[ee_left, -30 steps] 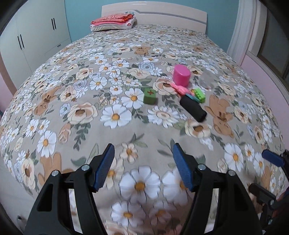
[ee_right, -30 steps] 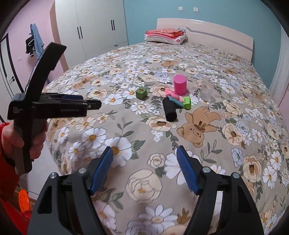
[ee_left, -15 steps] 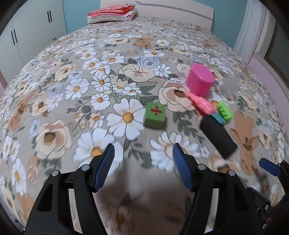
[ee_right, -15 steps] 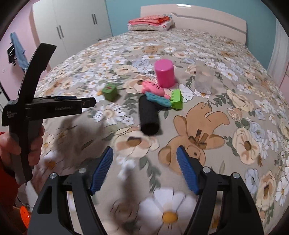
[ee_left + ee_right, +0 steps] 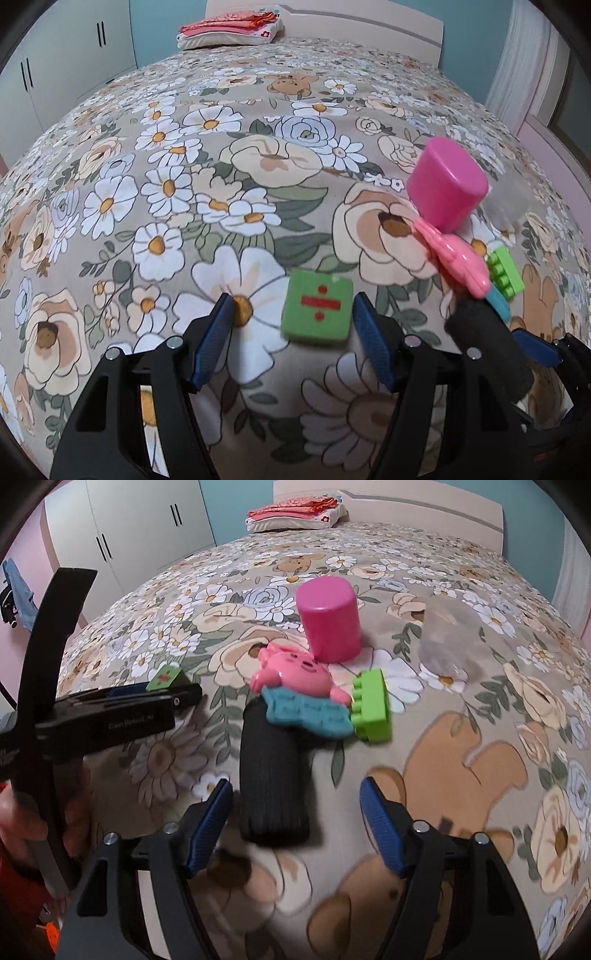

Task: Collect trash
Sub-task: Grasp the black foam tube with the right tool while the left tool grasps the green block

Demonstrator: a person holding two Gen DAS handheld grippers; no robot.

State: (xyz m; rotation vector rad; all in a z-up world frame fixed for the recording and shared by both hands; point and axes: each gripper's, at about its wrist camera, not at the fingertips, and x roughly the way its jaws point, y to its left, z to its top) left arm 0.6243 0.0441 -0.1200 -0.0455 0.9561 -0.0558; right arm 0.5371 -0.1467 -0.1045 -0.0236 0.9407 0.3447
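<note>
A green cube [image 5: 317,308] with a red division sign lies on the flowered bedspread [image 5: 258,166]. It sits between the fingers of my left gripper [image 5: 293,314], close to the right pad; the jaws stand open. A black ribbed cylinder [image 5: 271,775] lies between the fingers of my right gripper [image 5: 295,794], nearer the left pad. Those jaws are closing, with no pad pressing on it. Beyond it lie a pink pig toy [image 5: 295,672], a teal piece [image 5: 310,712], a green brick [image 5: 371,709], a pink cup [image 5: 328,618] upside down, and a crumpled clear plastic [image 5: 448,642].
A hand [image 5: 22,812] holds the left gripper [image 5: 177,701], seen side-on at the left of the right wrist view. Folded red cloth on a pillow [image 5: 229,29] lies by the headboard [image 5: 369,18]. A white wardrobe [image 5: 147,524] stands left of the bed.
Both grippers came forward and down over the bed. The green cube now sits between the left fingers and the black cylinder between the right fingers, whose gap has narrowed a little.
</note>
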